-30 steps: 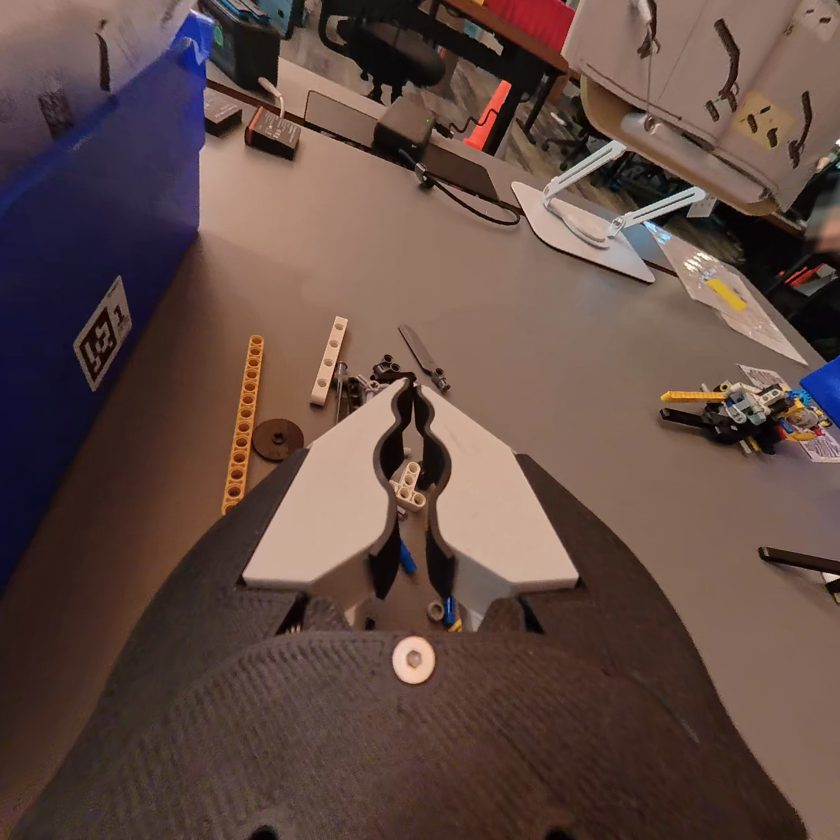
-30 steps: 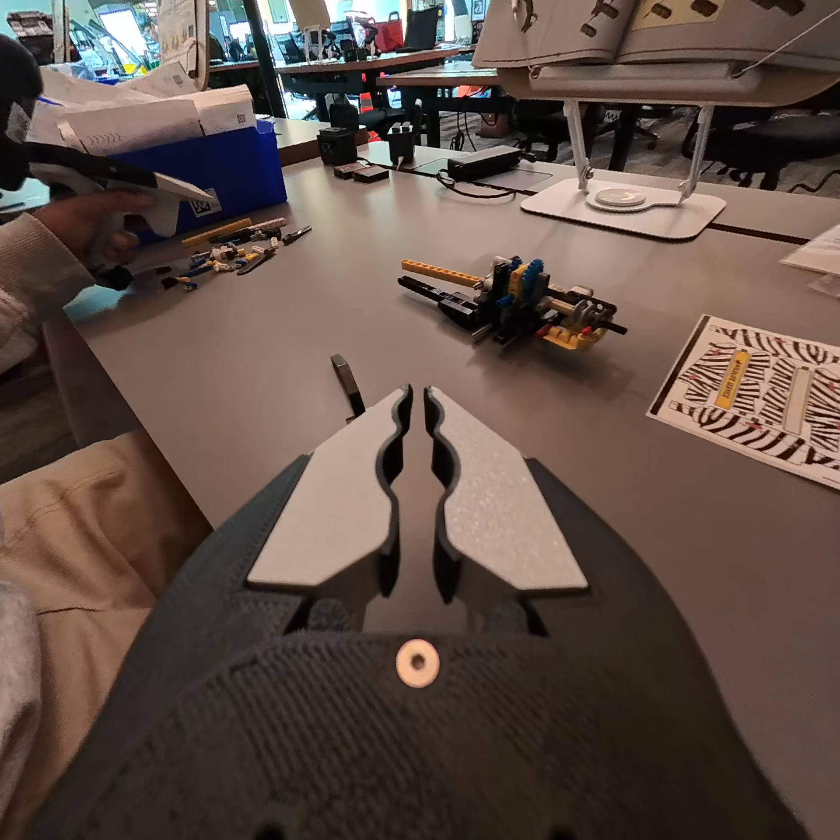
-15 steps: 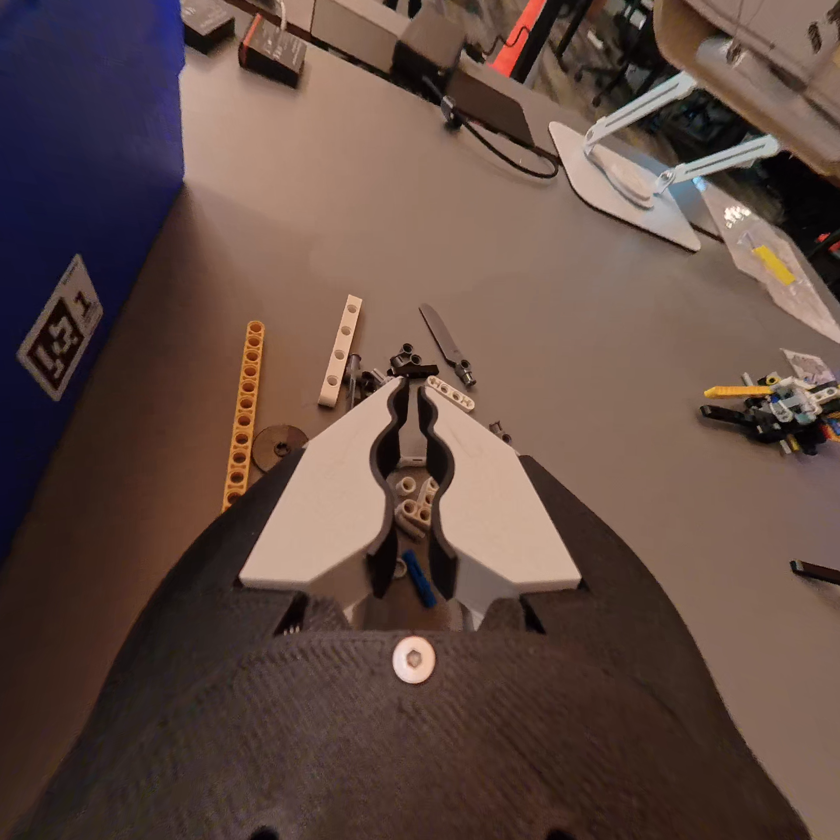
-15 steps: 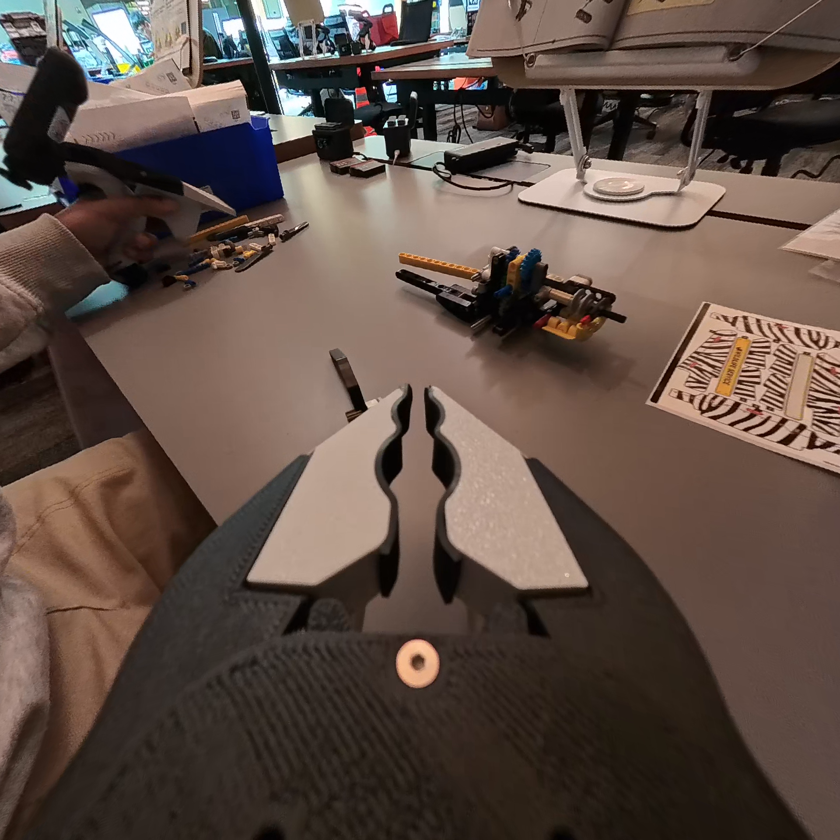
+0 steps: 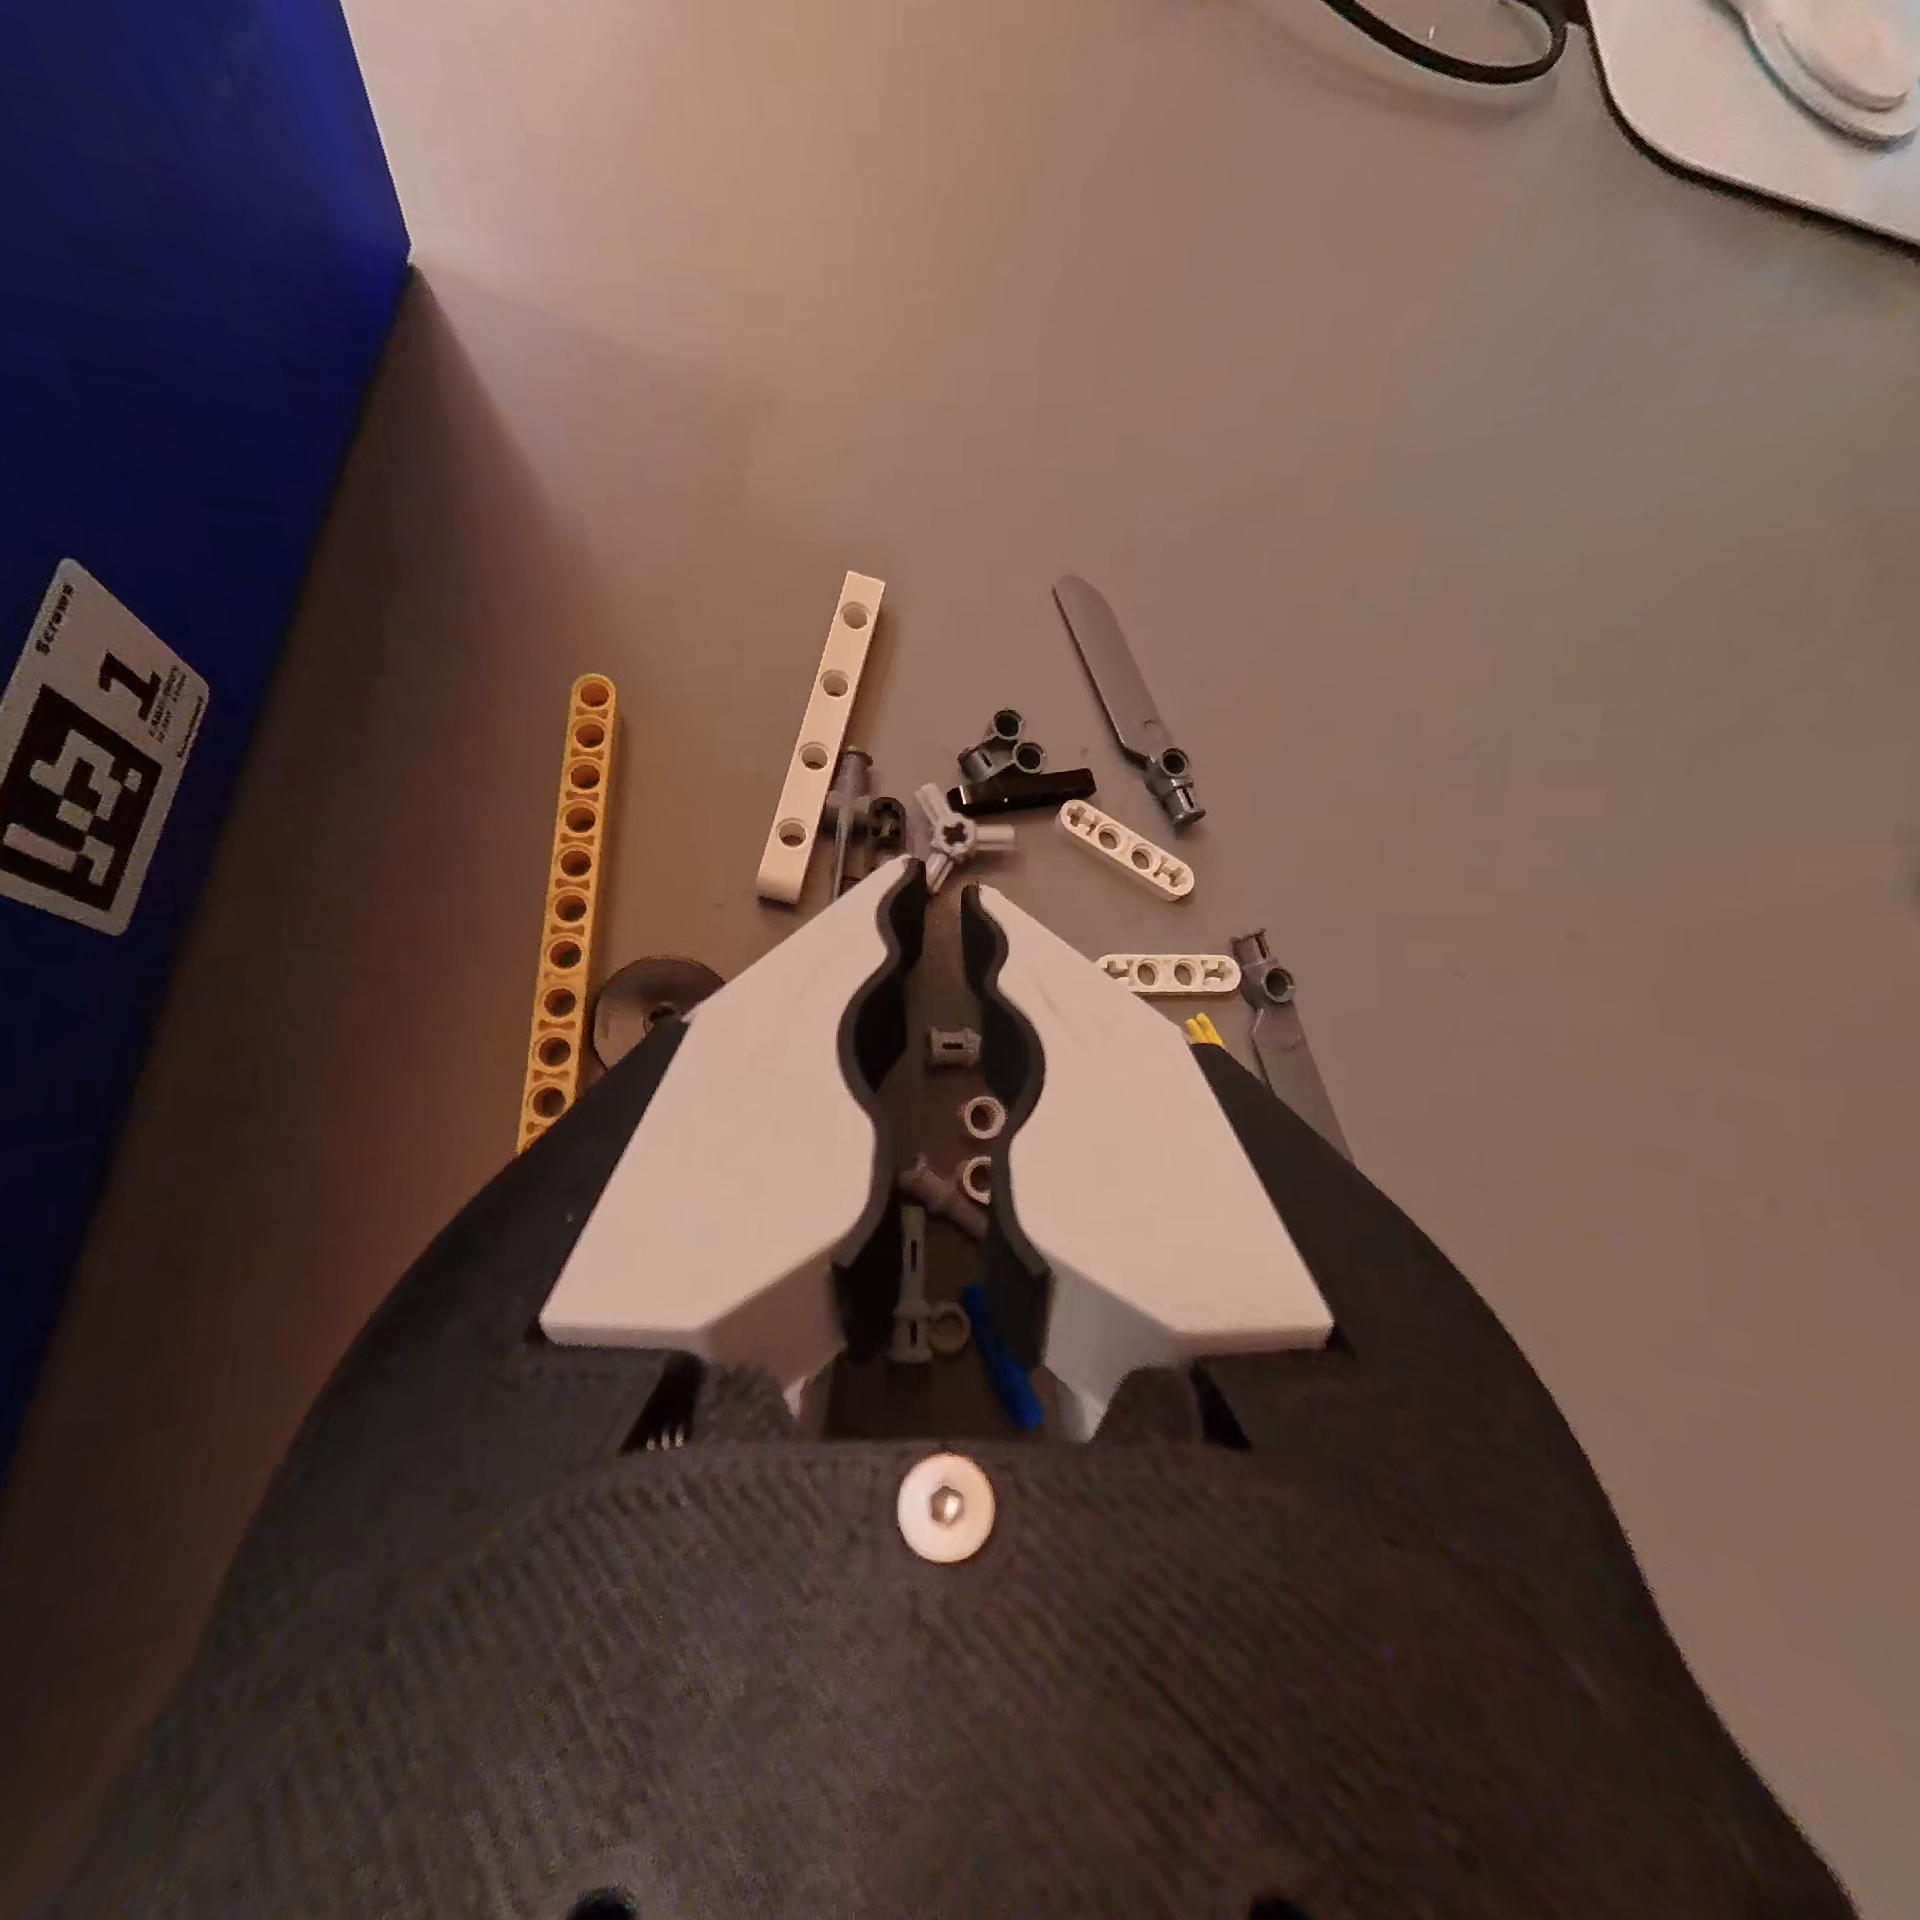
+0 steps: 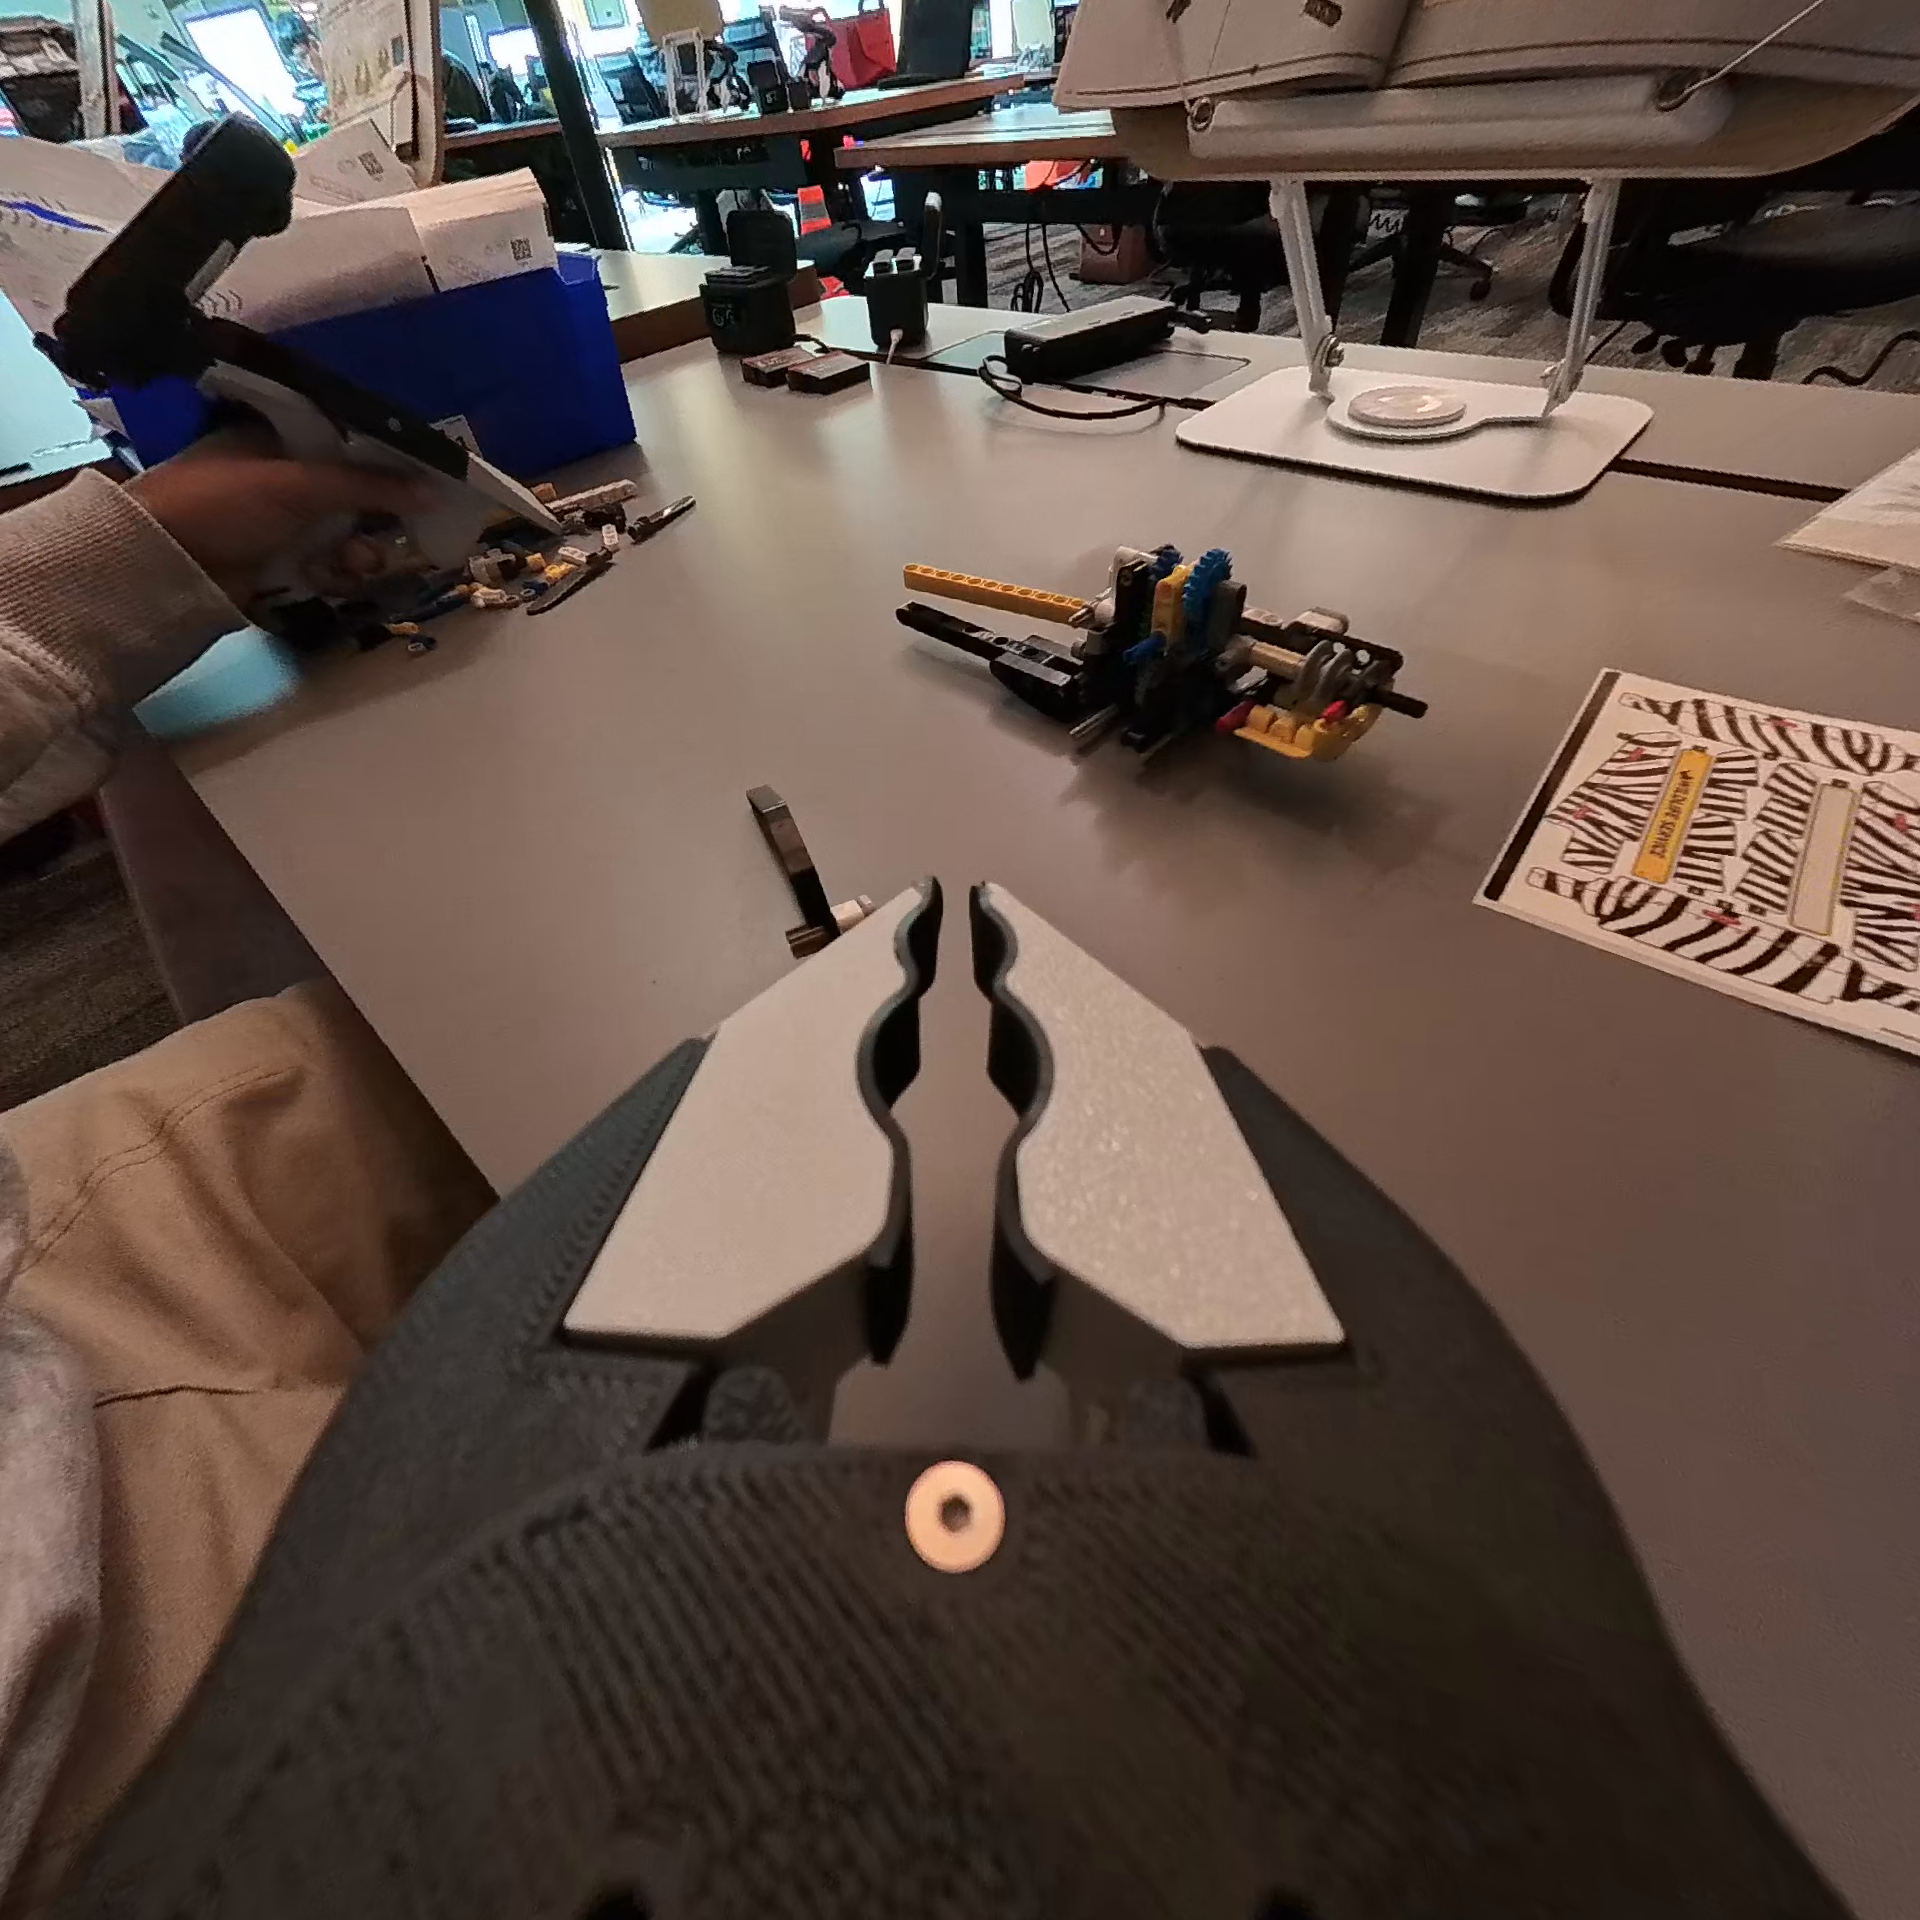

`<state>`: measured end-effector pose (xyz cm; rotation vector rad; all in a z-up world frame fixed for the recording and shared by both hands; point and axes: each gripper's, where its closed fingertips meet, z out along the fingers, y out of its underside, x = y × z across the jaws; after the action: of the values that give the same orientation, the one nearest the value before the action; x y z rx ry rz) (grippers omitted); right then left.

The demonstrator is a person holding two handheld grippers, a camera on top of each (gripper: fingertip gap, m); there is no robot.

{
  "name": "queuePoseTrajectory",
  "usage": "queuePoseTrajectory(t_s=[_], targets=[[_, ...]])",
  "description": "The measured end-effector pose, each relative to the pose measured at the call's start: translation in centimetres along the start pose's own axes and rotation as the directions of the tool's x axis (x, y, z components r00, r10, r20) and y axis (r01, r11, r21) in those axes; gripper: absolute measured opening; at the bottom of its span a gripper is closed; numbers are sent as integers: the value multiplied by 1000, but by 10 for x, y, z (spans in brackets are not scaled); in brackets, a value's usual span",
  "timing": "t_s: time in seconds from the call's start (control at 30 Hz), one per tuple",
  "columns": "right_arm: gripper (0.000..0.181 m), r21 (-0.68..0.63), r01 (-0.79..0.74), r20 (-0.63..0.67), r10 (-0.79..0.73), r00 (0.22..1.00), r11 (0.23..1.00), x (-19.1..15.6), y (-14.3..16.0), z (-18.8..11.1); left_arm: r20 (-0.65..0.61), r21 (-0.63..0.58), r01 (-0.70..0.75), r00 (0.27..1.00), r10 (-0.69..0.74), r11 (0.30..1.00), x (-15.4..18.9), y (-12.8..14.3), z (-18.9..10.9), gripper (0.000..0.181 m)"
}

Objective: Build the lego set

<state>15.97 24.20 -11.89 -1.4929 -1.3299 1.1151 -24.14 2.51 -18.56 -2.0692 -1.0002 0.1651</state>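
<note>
In the left wrist view my left gripper (image 5: pixel 943 891) points steeply down over a pile of loose parts, its jaws nearly together and holding nothing. Its tips sit right at a grey three-armed connector (image 5: pixel 954 836). Around it lie a long yellow beam (image 5: pixel 571 904), a white beam (image 5: pixel 823 732), a grey blade (image 5: pixel 1117 675) and thin white liftarms (image 5: pixel 1125 850). Small grey bushes (image 5: pixel 977 1117) lie on the table under the fingers. In the right wrist view my right gripper (image 6: pixel 956 891) hovers shut and empty beside a black piece (image 6: pixel 795 862). The partly built model (image 6: pixel 1164 655) stands beyond it.
A blue bin (image 5: pixel 156 416) stands close on the left of the pile and also shows in the right wrist view (image 6: pixel 468 364). A zebra-striped sticker sheet (image 6: pixel 1745 862) lies at the right. A white stand base (image 6: pixel 1413 431) and chargers sit at the back. The person's leg (image 6: pixel 208 1195) is at the table's near edge. The grippers' ends are close to 45 centimeters from one another. My left tips are roughly 6 centimeters from the grey blade (image 5: pixel 1117 675). Measured from the fingertips, the partly built model (image 6: pixel 1164 655) is 15 centimeters or so from the right gripper and 40 centimeters from the left.
My left gripper has tipped downward and moved forward over the pile, so its tips now reach the grey connector. The right gripper has hardly moved.
</note>
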Motion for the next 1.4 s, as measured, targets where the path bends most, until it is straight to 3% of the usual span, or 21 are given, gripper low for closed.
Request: queuePoseTrajectory(t_s=[0.03,0.93,1.2,1.4], targets=[[4,0,0,0,0,1000,1000,0,0,0,1,1,-1,1000,1,1000,0,0,0,6],[4,-1,-10,13,10,1000,1000,-1,1,0,104,-1,-84,991,84,996,-6,-1,-1,20],[4,-1,-10,14,10,1000,1000,-1,1,-1,42,-12,-110,993,110,994,3,2,-1,19],[5,-1,-14,14,14,1000,1000,0,1,-1,16,23,-53,999,52,998,0,-2,-5,20]])
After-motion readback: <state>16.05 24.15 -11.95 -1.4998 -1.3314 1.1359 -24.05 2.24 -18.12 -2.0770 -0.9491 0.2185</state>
